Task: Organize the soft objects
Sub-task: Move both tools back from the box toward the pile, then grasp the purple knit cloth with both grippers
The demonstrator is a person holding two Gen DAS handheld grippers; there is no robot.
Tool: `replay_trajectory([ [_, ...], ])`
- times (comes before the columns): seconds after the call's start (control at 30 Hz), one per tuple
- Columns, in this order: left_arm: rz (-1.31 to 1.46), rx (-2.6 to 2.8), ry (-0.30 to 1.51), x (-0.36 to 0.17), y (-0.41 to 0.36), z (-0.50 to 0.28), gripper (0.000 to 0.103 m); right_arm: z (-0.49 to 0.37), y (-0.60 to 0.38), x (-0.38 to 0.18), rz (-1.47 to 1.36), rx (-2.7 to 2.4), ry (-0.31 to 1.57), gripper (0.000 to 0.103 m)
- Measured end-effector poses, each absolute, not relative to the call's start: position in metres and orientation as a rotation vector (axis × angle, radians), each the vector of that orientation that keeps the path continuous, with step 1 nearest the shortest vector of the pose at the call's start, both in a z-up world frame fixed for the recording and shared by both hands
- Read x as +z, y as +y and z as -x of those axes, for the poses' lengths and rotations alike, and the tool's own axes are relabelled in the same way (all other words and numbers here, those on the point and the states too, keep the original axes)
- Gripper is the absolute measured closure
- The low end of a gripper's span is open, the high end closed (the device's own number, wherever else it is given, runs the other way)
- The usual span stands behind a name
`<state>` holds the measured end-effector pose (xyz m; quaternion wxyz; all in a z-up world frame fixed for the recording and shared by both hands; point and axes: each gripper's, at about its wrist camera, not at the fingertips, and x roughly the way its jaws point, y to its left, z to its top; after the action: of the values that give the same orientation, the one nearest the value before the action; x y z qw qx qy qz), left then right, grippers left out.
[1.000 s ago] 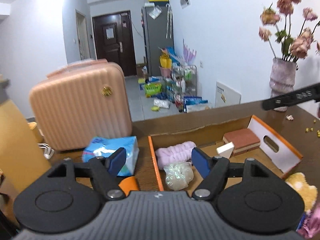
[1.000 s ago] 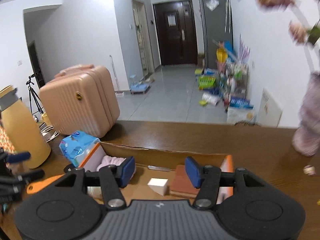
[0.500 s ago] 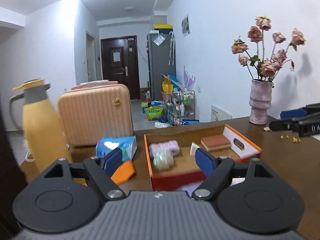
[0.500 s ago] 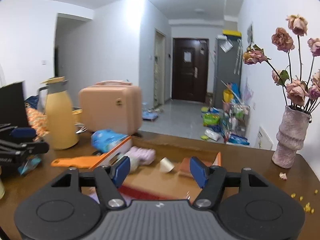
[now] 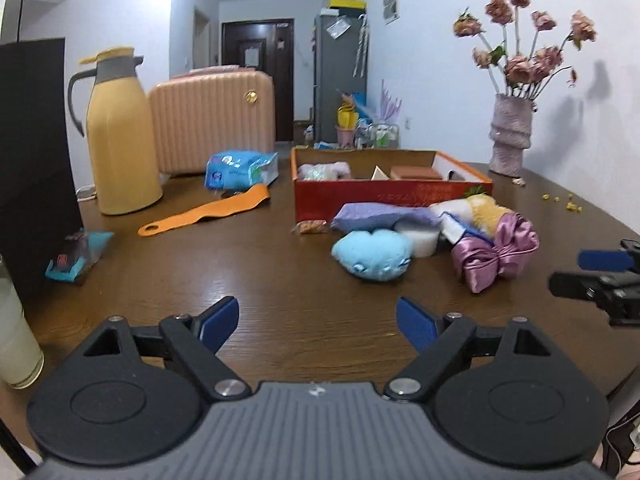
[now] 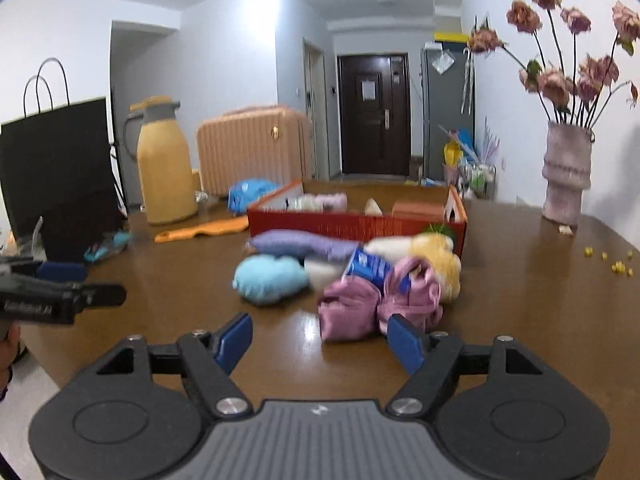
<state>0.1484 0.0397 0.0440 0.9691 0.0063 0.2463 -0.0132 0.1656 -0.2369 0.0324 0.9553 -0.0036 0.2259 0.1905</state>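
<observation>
Left hand-held gripper [image 5: 318, 324]: jaws wide apart and just now opening further, nothing between them, poised over bare brown surface [image 5: 280, 280]. Right hand-held gripper [image 6: 320, 342]: jaws likewise spread and just now widening, empty; its right fingertip [image 6: 404, 344] sits just in front of the pink satin pouch [image 6: 376, 304], whether touching cannot be told.

Soft objects lie in a loose heap on the surface, ahead of both grippers and just before the red box [image 5: 390, 198]. In the left wrist view the heap is ahead and to the right: a blue plush [image 5: 372, 254] nearest, apart from the jaws; behind it a lilac cushion [image 5: 380, 216] and a white pad [image 5: 418, 238]; to the right the pink pouch and a yellow plush [image 5: 486, 210]. In the right wrist view the blue plush lies ahead and slightly left, the pouch directly ahead.

The box already holds a pink fuzzy roll [image 5: 338, 168], a pale bundle [image 5: 318, 172] and a brown block [image 5: 416, 172].

Further left on the surface: orange strap [image 5: 208, 210], blue packet [image 5: 240, 170], yellow jug [image 5: 118, 136], pink case [image 5: 212, 116], black bag [image 5: 34, 152]. A vase [image 5: 510, 136] of dried flowers stands at the far right.
</observation>
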Motion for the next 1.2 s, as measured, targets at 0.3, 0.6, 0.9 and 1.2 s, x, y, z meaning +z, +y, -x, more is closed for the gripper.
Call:
replay_trajectory([
  [0.3, 0.025, -0.024, 0.51, 0.037, 0.046, -0.174, 0.016, -0.18, -0.238, 0.029, -0.012, 0.349, 0.456, 0.03],
  [0.6, 0.132, -0.06, 0.545, 0.039, 0.057, -0.252, 0.027, -0.245, -0.235, 0.034, -0.069, 0.348, 0.47, 0.046],
  [0.9, 0.186, -0.151, 0.601, 0.033, 0.036, -0.372, 0.035, -0.364, -0.198, 0.026, -0.118, 0.404, 0.586, 0.055],
  [1.2, 0.225, -0.24, 0.691, 0.009, 0.037, -0.391, 0.092, -0.421, -0.182, -0.002, -0.155, 0.421, 0.691, 0.08],
])
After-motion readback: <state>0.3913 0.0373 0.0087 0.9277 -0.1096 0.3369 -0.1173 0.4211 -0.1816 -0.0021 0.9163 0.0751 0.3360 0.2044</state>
